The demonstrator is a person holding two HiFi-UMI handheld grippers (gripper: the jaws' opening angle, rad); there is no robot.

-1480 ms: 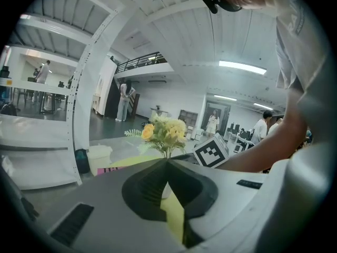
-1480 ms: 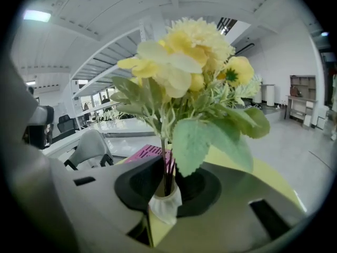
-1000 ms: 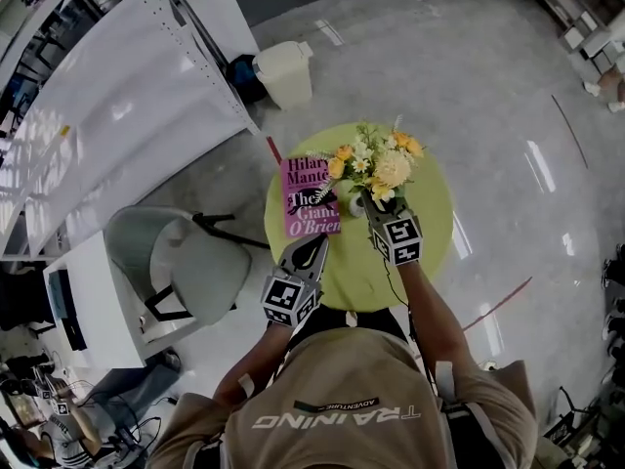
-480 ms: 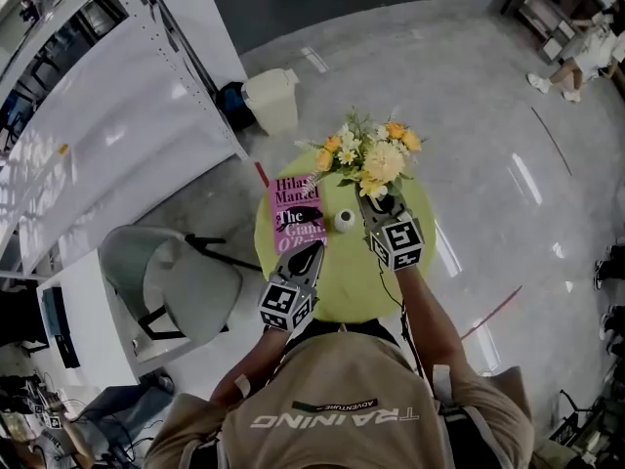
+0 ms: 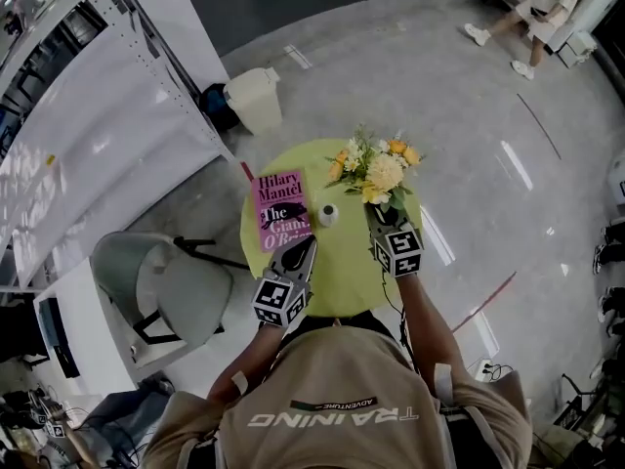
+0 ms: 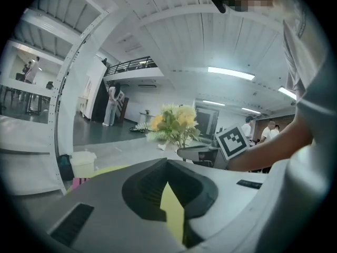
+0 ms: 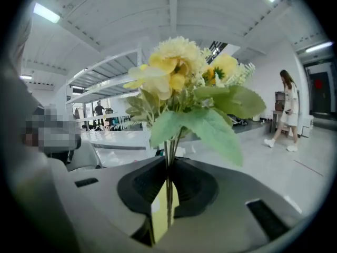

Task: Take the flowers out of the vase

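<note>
A bunch of yellow and white flowers hangs clear of the small white vase, above the round yellow-green table. My right gripper is shut on the thin green stems. Its jaws have just been closing with the stems between them, and the blooms fill the right gripper view. The vase stands upright and alone, left of that gripper. My left gripper hovers over the table's near left part, shut with nothing in it. The flowers show ahead of it.
A pink book lies on the table left of the vase. A grey chair stands at the left, a cream bin behind the table, and a white shelf unit beyond. A person walks at the far right.
The right gripper has lifted the bunch up and to the right, so the stems have come out of the vase. The left gripper has shifted slightly.
</note>
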